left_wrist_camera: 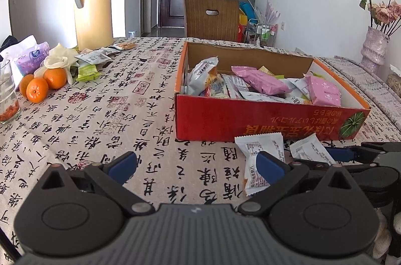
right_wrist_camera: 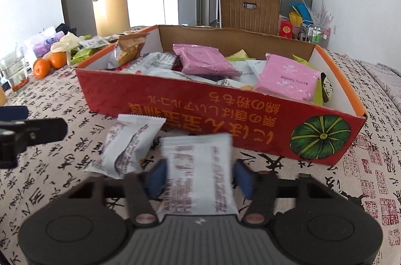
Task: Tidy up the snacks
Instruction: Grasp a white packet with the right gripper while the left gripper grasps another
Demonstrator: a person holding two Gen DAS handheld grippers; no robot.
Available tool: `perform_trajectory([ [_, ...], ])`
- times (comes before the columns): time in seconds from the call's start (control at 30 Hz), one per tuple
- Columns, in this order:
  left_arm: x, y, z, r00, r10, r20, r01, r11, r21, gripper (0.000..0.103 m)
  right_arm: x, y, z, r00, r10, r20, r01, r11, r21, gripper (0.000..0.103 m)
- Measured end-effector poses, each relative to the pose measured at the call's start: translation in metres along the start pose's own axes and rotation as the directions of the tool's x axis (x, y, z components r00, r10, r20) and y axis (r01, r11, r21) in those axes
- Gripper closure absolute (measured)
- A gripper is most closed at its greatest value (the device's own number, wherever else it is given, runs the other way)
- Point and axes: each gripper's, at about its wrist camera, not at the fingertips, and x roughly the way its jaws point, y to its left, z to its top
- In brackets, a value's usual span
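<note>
In the lower middle of the right wrist view, the right gripper (right_wrist_camera: 200, 177) clamps a white printed snack packet (right_wrist_camera: 198, 172), its long axis running up the frame toward the red cardboard box (right_wrist_camera: 225, 119). A second white packet (right_wrist_camera: 130, 147) lies just left. The left gripper (left_wrist_camera: 198, 164) stands open, empty.

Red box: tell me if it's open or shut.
Open. The red box has no lid on; pink packets and white packets show inside.
</note>
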Motion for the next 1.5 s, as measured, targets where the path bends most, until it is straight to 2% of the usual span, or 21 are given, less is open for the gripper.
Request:
perform_trajectory([
  [0.03, 0.001, -0.001, 0.001, 1.000, -0.001, -0.002, 0.001, 1.000, 0.001, 0.000, -0.001, 0.000, 0.000, 1.000, 0.001, 0.002, -0.001, 1.000, 0.002, 0.057],
  [0.07, 0.002, -0.002, 0.001, 1.000, -0.002, -0.004, 0.002, 1.000, 0.003, 0.000, -0.002, -0.001, -0.001, 1.000, 0.004, 0.006, -0.004, 1.000, 0.002, 0.063],
  [0.1, 0.002, -0.003, 0.001, 1.000, -0.004, -0.006, 0.004, 1.000, 0.005, 0.000, -0.003, -0.001, -0.001, 1.000, 0.006, 0.009, -0.006, 1.000, 0.003, 0.064],
  [0.37, 0.007, -0.017, 0.006, 1.000, -0.012, -0.020, 0.012, 1.000, 0.028, 0.000, -0.021, -0.010, -0.005, 0.997, -0.015, 0.069, 0.012, 0.999, 0.040, 0.065],
  [0.67, 0.027, -0.046, 0.013, 0.996, -0.035, -0.085, 0.040, 0.998, 0.055, 0.000, -0.046, -0.042, -0.016, 0.990, -0.076, 0.121, 0.062, 0.991, 0.115, 0.064],
  [1.1, 0.061, -0.080, 0.009, 0.984, 0.044, -0.171, -0.034, 0.997, 0.062, 0.002, -0.073, -0.092, -0.034, 0.967, -0.185, 0.177, 0.139, 0.960, 0.245, 0.064],
  [1.2, 0.065, -0.085, 0.008, 0.983, 0.049, -0.177, -0.037, 0.997, 0.070, 0.012, -0.076, -0.098, -0.037, 0.964, -0.191, 0.183, 0.139, 0.955, 0.261, 0.064],
  [1.27, 0.067, -0.085, 0.007, 0.982, 0.045, -0.186, -0.032, 0.997, 0.069, 0.024, -0.076, -0.100, -0.039, 0.964, -0.191, 0.185, 0.138, 0.954, 0.268, 0.064],
  [1.33, 0.067, -0.085, 0.007, 0.982, 0.042, -0.185, -0.029, 0.997, 0.069, 0.030, -0.075, -0.101, -0.040, 0.964, -0.191, 0.186, 0.136, 0.953, 0.272, 0.064],
  [1.37, 0.066, -0.085, 0.007, 0.983, 0.037, -0.182, -0.025, 0.997, 0.070, 0.036, -0.075, -0.101, -0.040, 0.964, -0.190, 0.185, 0.135, 0.952, 0.274, 0.064],
  [1.5, 0.065, -0.086, 0.007, 0.984, 0.018, -0.177, -0.005, 0.997, 0.074, 0.045, -0.073, -0.100, -0.040, 0.965, -0.187, 0.184, 0.132, 0.952, 0.275, 0.064],
])
